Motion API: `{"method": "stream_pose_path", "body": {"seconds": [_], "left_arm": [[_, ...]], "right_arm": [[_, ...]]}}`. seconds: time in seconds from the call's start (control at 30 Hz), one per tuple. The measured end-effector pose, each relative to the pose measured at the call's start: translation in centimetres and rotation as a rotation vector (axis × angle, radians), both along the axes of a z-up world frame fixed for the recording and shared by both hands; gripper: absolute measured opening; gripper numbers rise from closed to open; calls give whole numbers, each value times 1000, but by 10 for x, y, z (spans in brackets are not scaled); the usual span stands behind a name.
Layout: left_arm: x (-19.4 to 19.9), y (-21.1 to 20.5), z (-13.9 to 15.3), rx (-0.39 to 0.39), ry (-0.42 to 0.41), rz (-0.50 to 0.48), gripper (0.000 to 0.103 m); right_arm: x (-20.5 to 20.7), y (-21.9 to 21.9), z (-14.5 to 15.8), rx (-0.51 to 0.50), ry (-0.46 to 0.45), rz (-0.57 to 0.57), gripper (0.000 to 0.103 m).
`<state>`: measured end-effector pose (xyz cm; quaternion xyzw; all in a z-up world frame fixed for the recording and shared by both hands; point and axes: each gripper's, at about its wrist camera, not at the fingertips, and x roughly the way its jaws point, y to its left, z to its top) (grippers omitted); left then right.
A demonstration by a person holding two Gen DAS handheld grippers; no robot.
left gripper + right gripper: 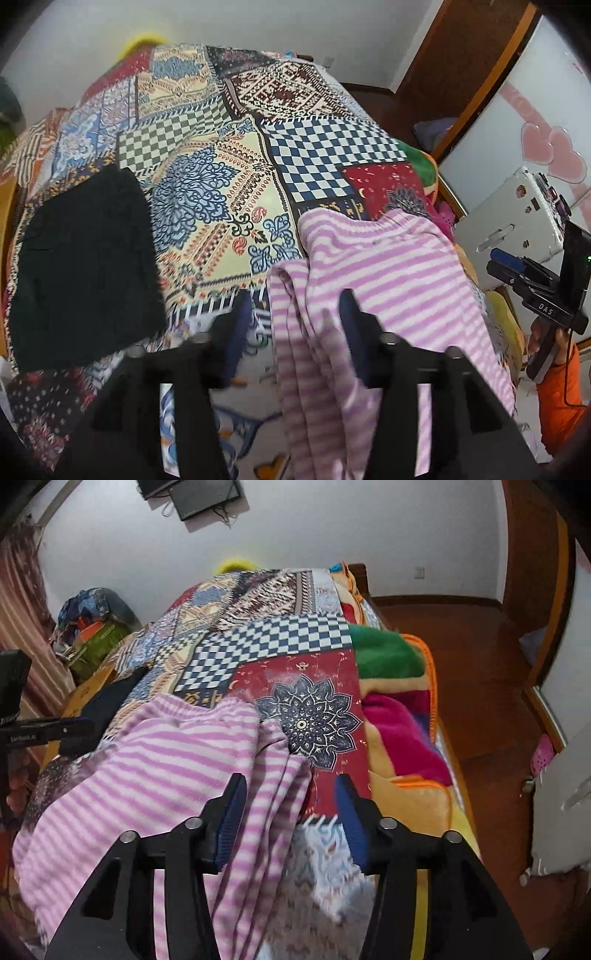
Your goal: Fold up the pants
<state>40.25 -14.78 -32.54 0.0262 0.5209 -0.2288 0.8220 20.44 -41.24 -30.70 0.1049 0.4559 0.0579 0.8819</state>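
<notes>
Nearest, the left gripper (295, 325) hangs over the near edge of the bed, its jaws parted and clamping nothing; the folded edge of the pants (373, 280) lies under the gap, apart from the pads as far as the blur shows. Likewise the right gripper (291, 816) is released, with the pants' (155, 771) right edge below its left finger (231, 819) and patterned cloth showing through the gap. Both views show the pink-striped pants in a bunched heap at the near end of the quilt (236, 192). To the left lies a dark garment (85, 266). Right of the quilt, a bright blanket (391, 720) covers the bed's side. Farther off stands a white wall (332, 528).
</notes>
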Motion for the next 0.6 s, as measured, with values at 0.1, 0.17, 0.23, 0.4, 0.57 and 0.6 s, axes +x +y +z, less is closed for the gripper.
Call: {"method": "stream_pose_path", "body": {"seconds": [0.1, 0.17, 0.23, 0.4, 0.57, 0.6], "left_arm": [[-18, 6, 8, 1, 13, -22, 58], [-30, 8, 8, -1, 34, -33, 64], [-40, 10, 6, -14, 68, -45, 69], [-57, 15, -7, -70, 184, -68, 80], [-63, 13, -28, -70, 251, -74, 80], [-63, 11, -33, -68, 262, -78, 81]], "right_arm": [[-15, 5, 7, 0, 19, 33, 54], [-23, 9, 9, 6, 28, 46, 63], [-31, 14, 9, 18, 40, 62, 68], [-48, 27, -2, 55, 103, 84, 74], [-51, 39, -25, 102, 180, 98, 74], [-51, 41, -30, 113, 192, 100, 74]]}}
